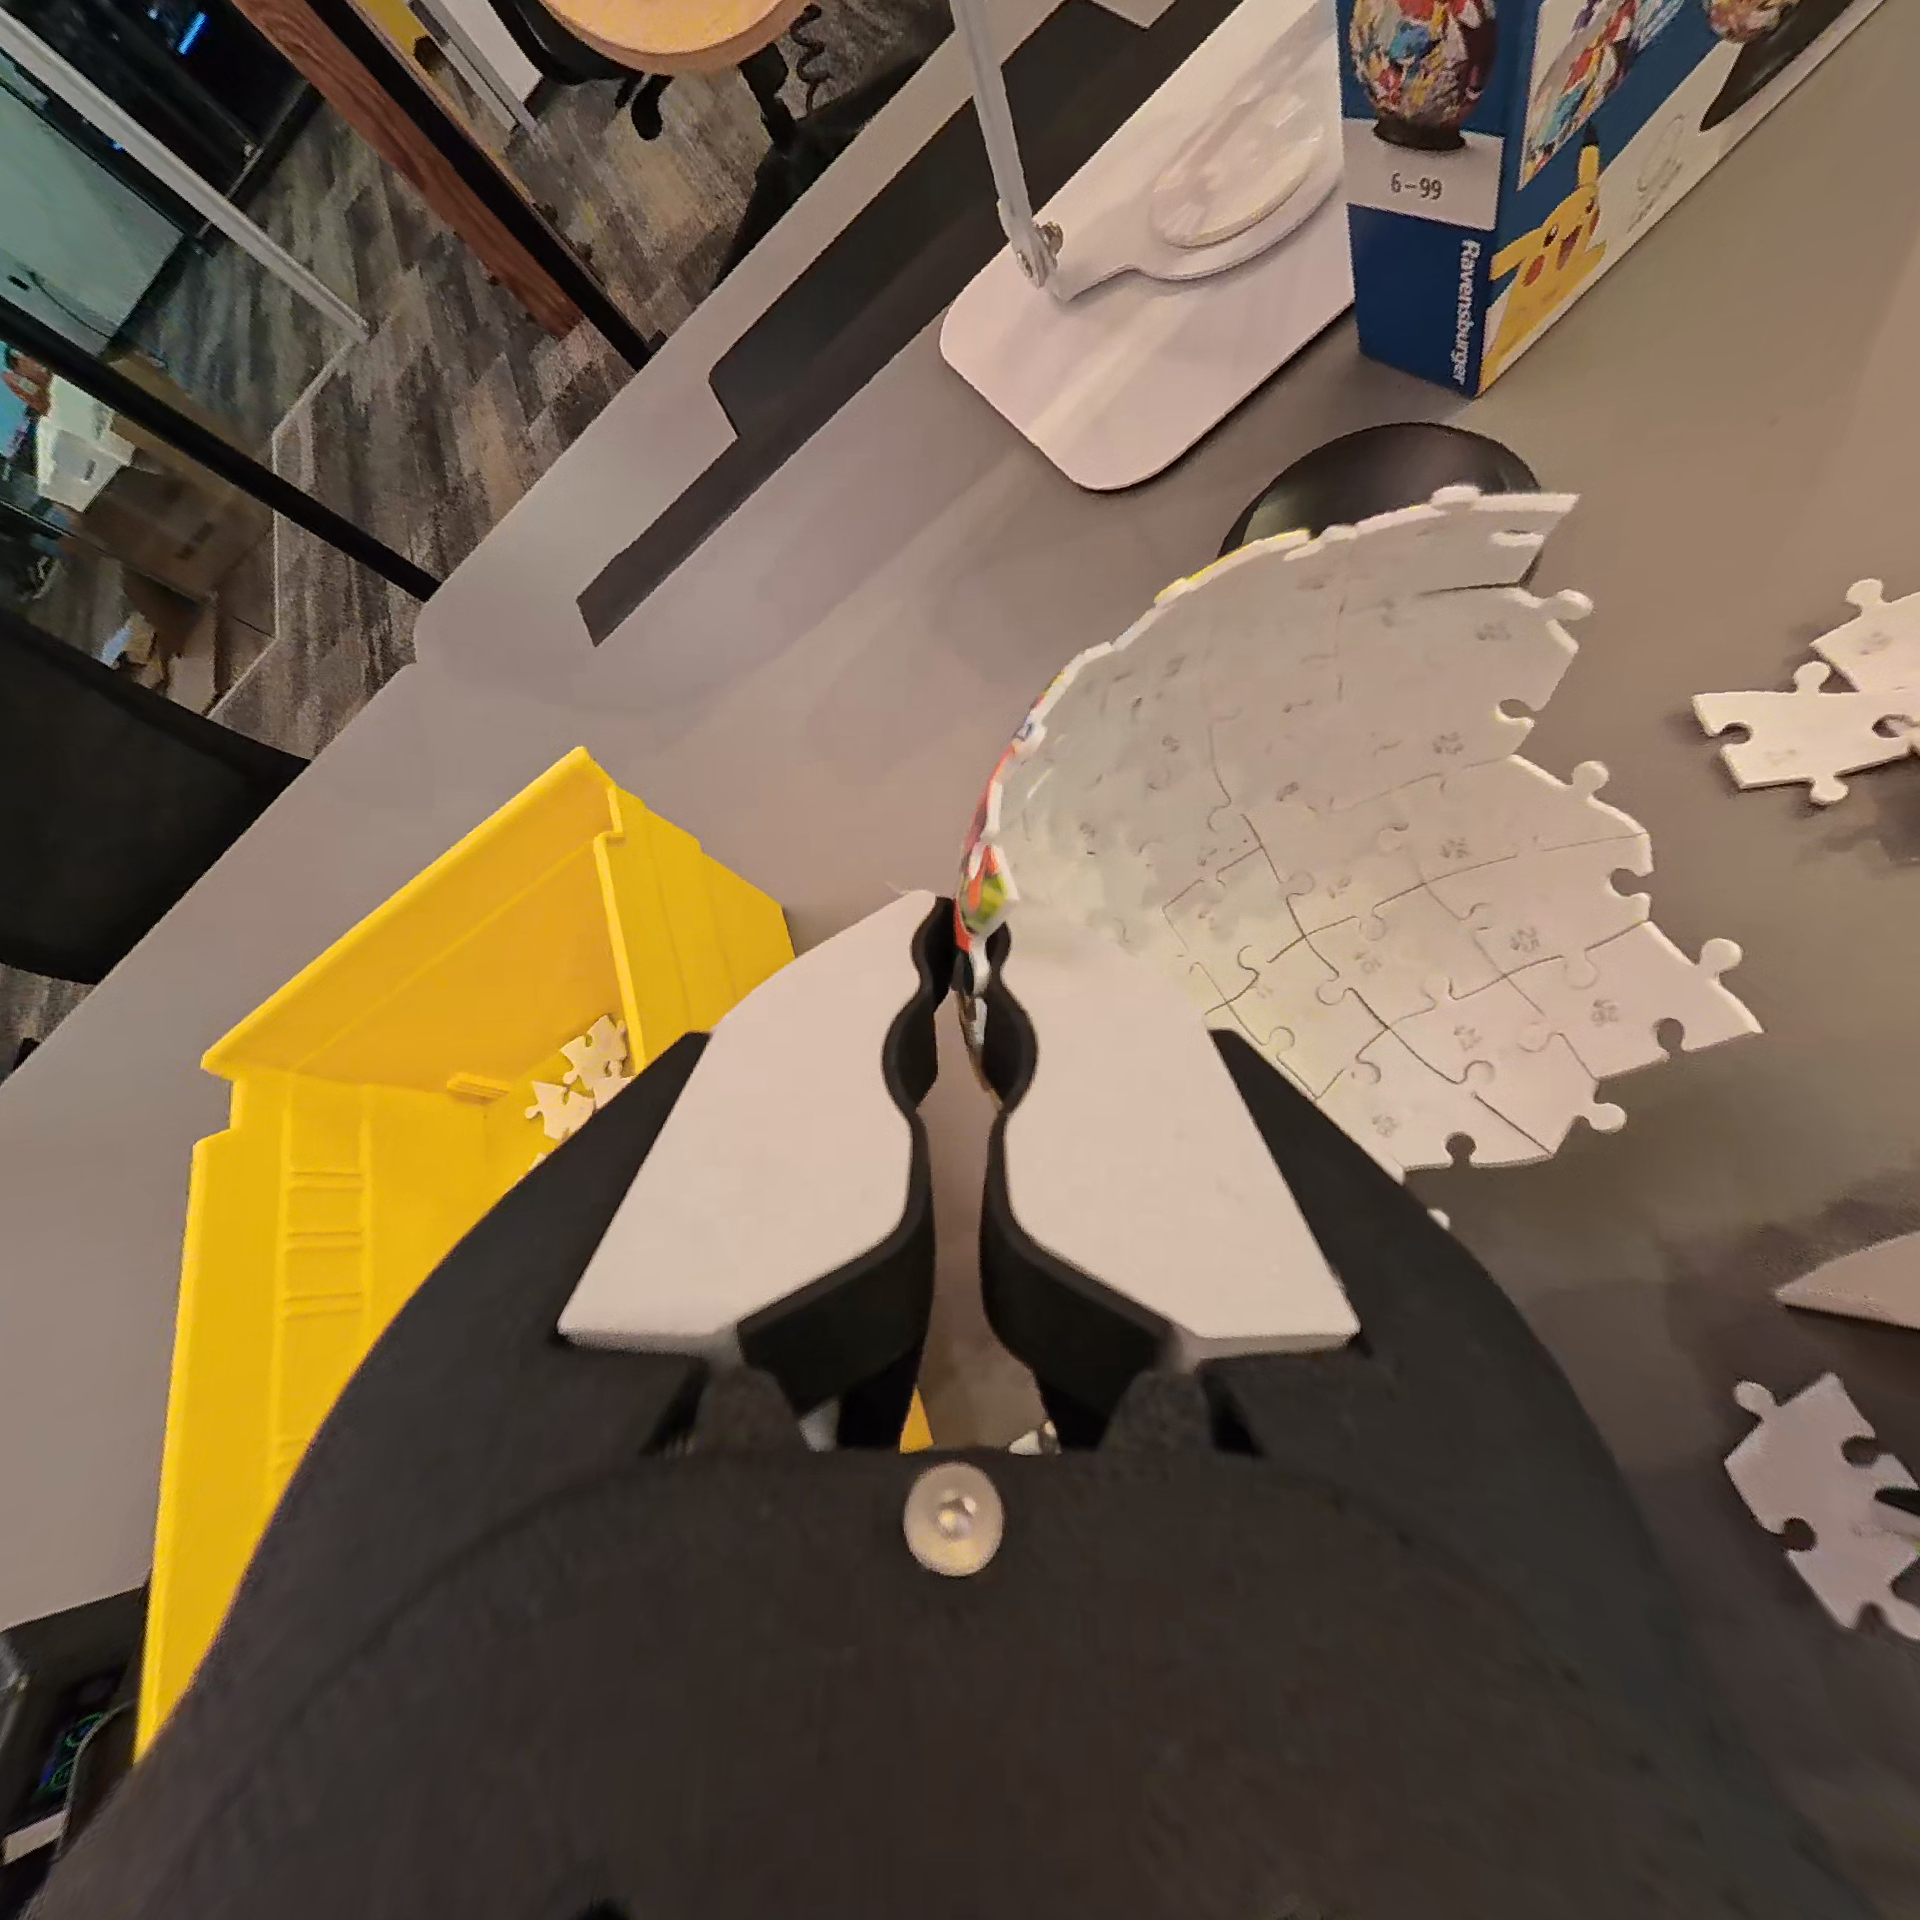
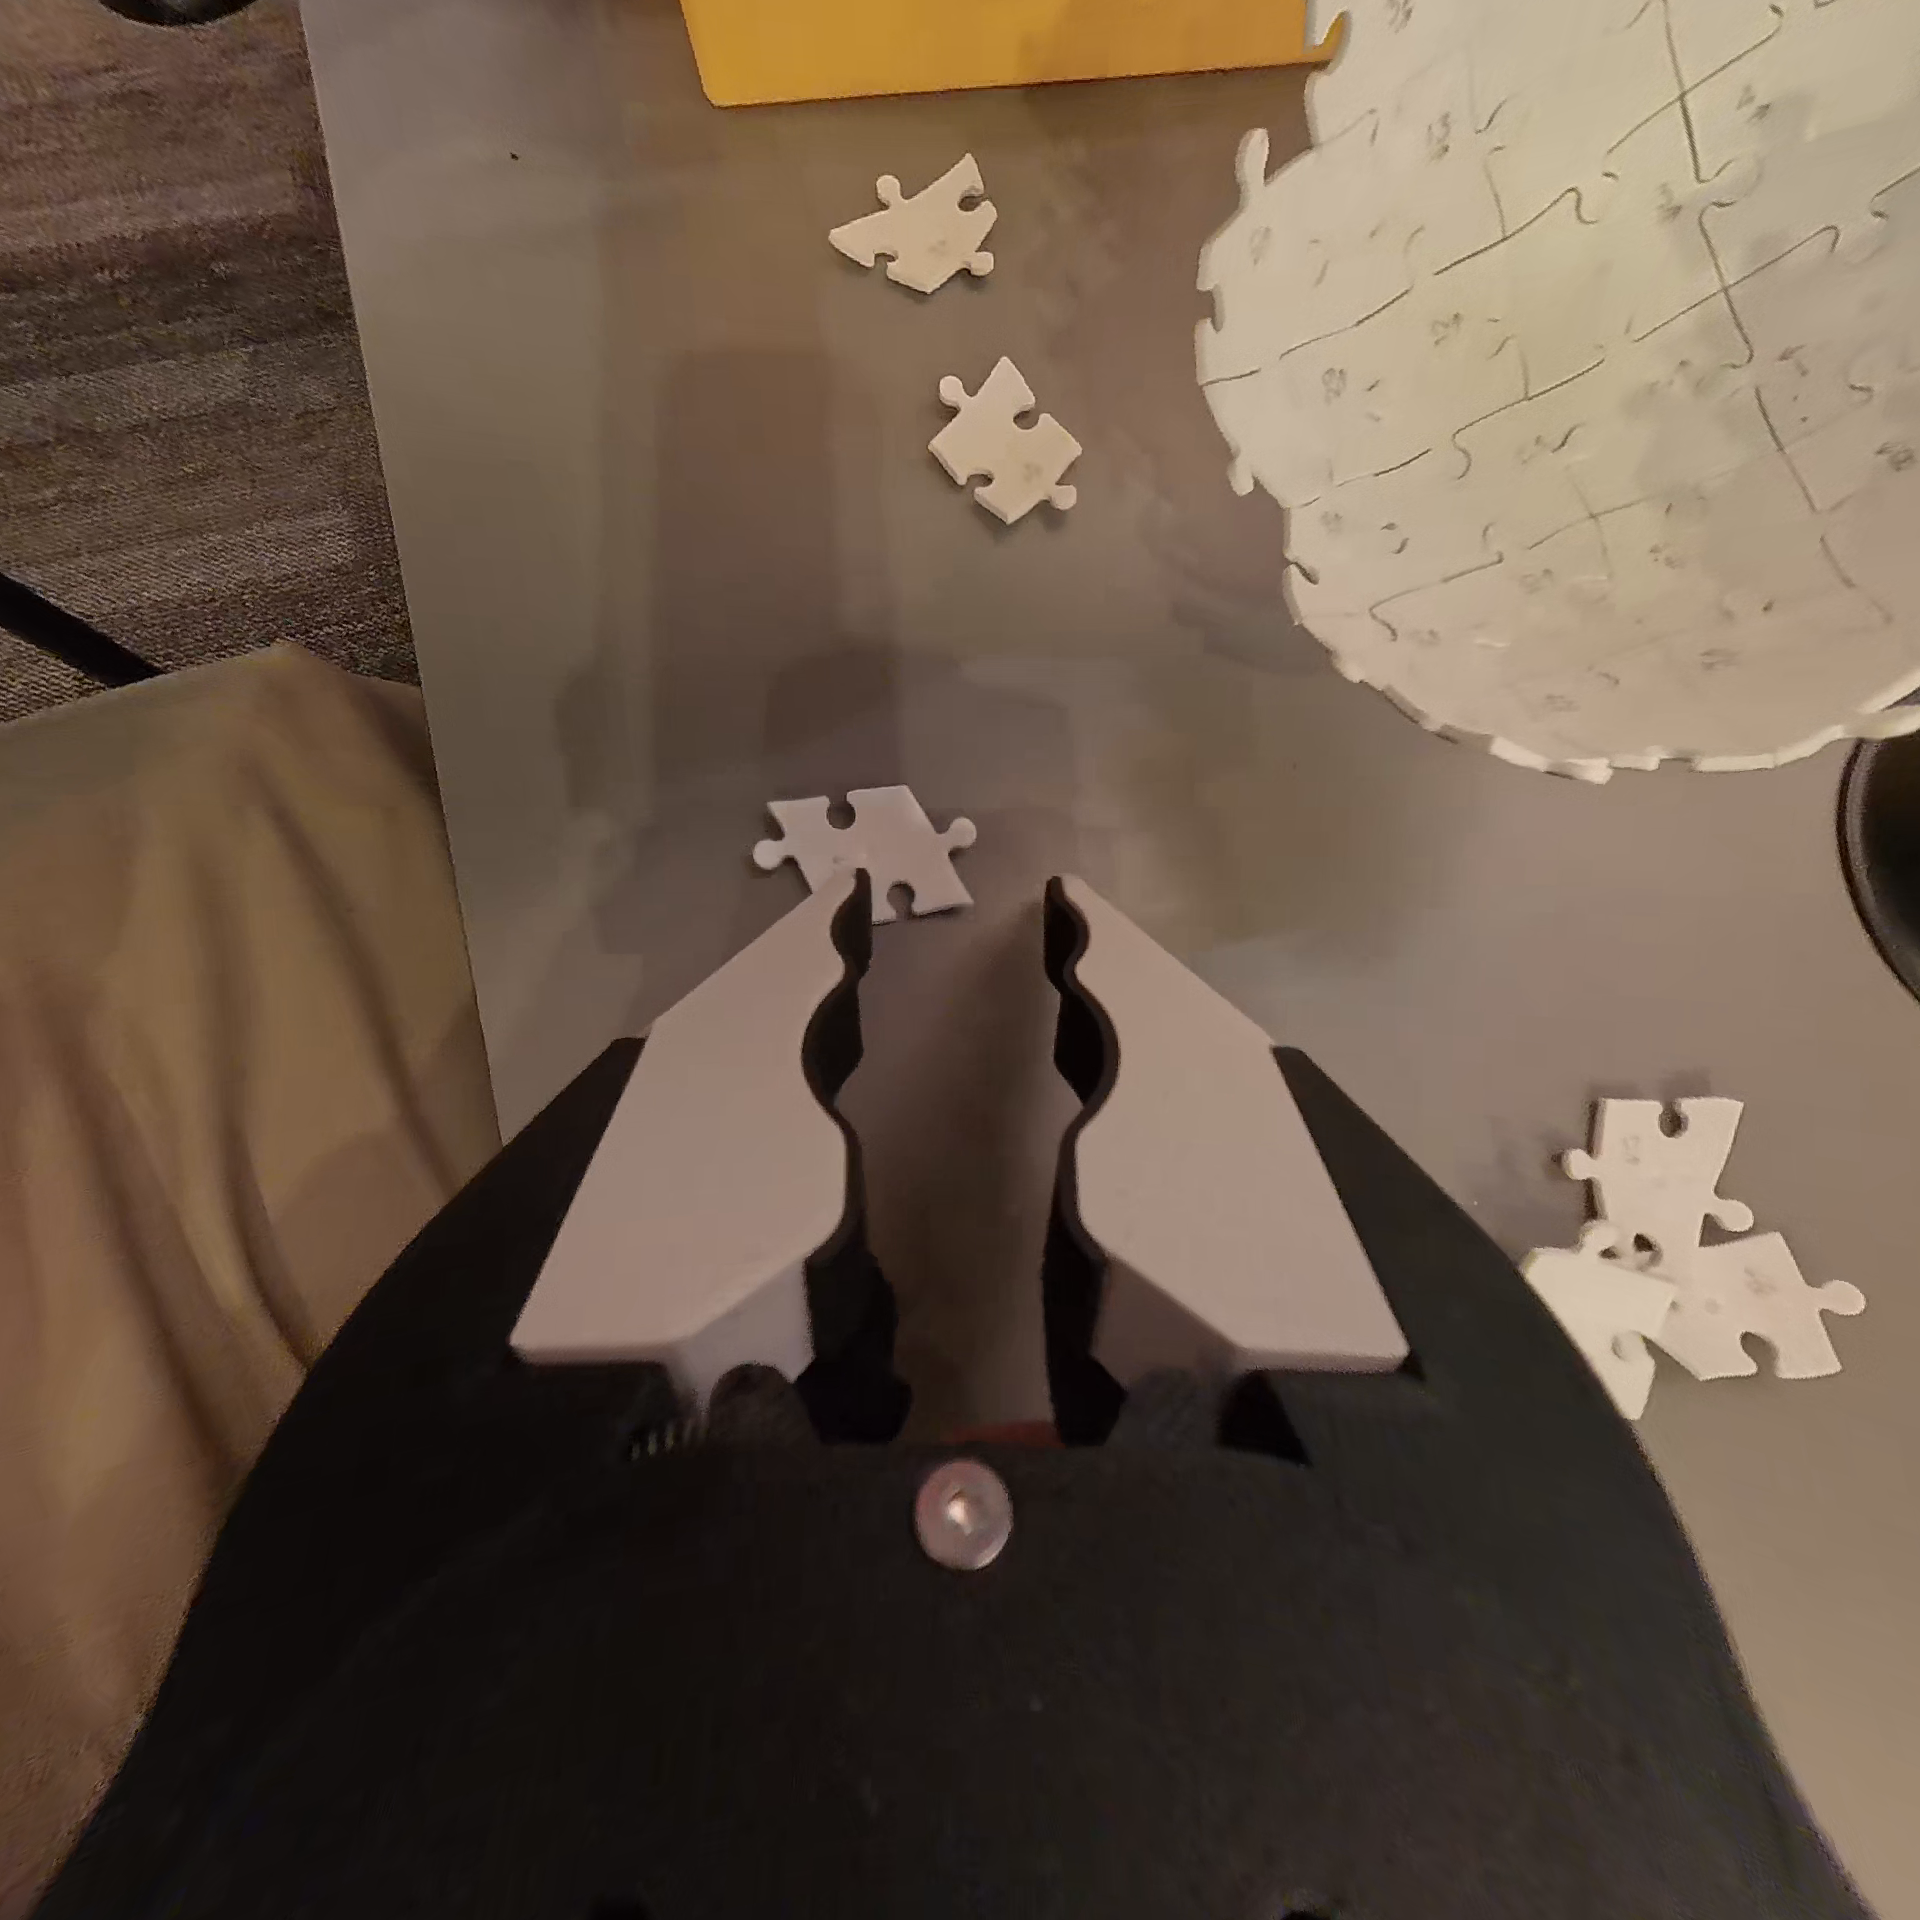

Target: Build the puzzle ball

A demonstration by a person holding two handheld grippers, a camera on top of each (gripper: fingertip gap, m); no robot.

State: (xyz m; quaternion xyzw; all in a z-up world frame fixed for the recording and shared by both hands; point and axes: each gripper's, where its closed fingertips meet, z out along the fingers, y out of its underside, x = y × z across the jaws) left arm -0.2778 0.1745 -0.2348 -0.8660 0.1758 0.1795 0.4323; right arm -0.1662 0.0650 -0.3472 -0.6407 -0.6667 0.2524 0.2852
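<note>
My left gripper [image 1: 971,951] is shut on the coloured rim of the partly built puzzle ball [image 1: 1351,831], a curved white shell of joined pieces held above the table, its inner side toward me. The shell also shows at the top right of the right wrist view [image 2: 1610,416]. My right gripper [image 2: 956,894] is open and empty, low over the grey table, its left fingertip just over a loose white puzzle piece [image 2: 894,852]. More loose pieces lie ahead [image 2: 920,223], [image 2: 1006,438] and to the right [image 2: 1683,1247].
A yellow bin [image 1: 416,1039] with several pieces stands left of the shell. A black round stand [image 1: 1382,478], a white lamp base [image 1: 1132,343] and the puzzle box [image 1: 1558,177] sit behind. A person's beige trousers [image 2: 208,1039] are at the table's near edge. The grippers' ends are close to 20 cm from one another. Measured from the fingertips, the white lamp base [image 1: 1132,343] is 30 cm or so from the left gripper and 35 cm from the right.
</note>
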